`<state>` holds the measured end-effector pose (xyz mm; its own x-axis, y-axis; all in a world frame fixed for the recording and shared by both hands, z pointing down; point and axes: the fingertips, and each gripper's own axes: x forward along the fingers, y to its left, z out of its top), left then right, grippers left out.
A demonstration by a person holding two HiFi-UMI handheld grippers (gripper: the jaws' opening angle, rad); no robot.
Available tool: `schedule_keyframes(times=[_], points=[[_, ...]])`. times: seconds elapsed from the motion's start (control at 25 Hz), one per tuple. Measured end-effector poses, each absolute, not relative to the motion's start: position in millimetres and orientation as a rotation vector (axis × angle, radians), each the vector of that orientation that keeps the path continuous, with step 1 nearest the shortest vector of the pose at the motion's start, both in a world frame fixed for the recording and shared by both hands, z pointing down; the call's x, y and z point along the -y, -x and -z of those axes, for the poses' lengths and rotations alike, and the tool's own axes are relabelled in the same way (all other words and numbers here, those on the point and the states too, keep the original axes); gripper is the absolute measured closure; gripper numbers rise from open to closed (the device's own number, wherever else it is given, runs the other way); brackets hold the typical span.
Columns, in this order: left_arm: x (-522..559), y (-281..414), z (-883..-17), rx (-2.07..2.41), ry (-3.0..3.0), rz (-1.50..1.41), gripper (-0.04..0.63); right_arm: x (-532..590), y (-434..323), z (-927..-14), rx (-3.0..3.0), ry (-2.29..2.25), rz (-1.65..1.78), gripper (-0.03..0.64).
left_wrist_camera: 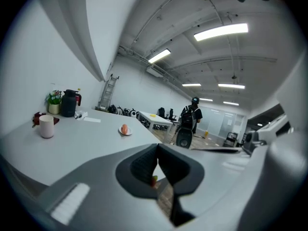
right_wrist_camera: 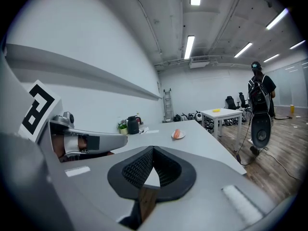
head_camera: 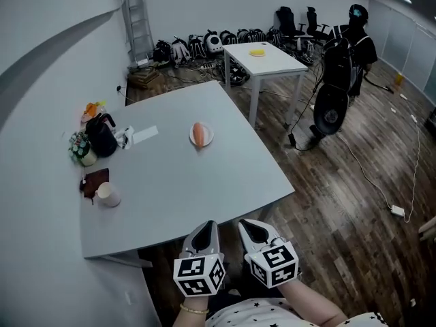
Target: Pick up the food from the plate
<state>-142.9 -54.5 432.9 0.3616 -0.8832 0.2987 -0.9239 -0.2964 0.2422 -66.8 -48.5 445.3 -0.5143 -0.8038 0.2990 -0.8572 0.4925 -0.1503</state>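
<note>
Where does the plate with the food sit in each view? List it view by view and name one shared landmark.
Head view: the plate is at upper centre, slightly left of the middle.
Left gripper view: the plate is left of centre, small, above the jaws.
Right gripper view: the plate is just right of centre, above the jaws.
Shared landmark: the black jug, to the plate's left in all three views.

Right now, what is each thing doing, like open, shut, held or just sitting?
Left gripper, shut, empty.
Right gripper, shut, empty.
Food, lying on the plate, untouched.
Plate, flat on the table.
Cup, upright on the table.
Jug, upright on the table.
</note>
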Motion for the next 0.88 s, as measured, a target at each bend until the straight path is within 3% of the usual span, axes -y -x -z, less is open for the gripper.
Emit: schedule_keyframes(times=[0.88], points=[[383.0,148.0,-492.6,1.731,-2.006,-0.197,0.586,397.9,49.9,-467.1,2.592,-1.169,-0.376,0.617]])
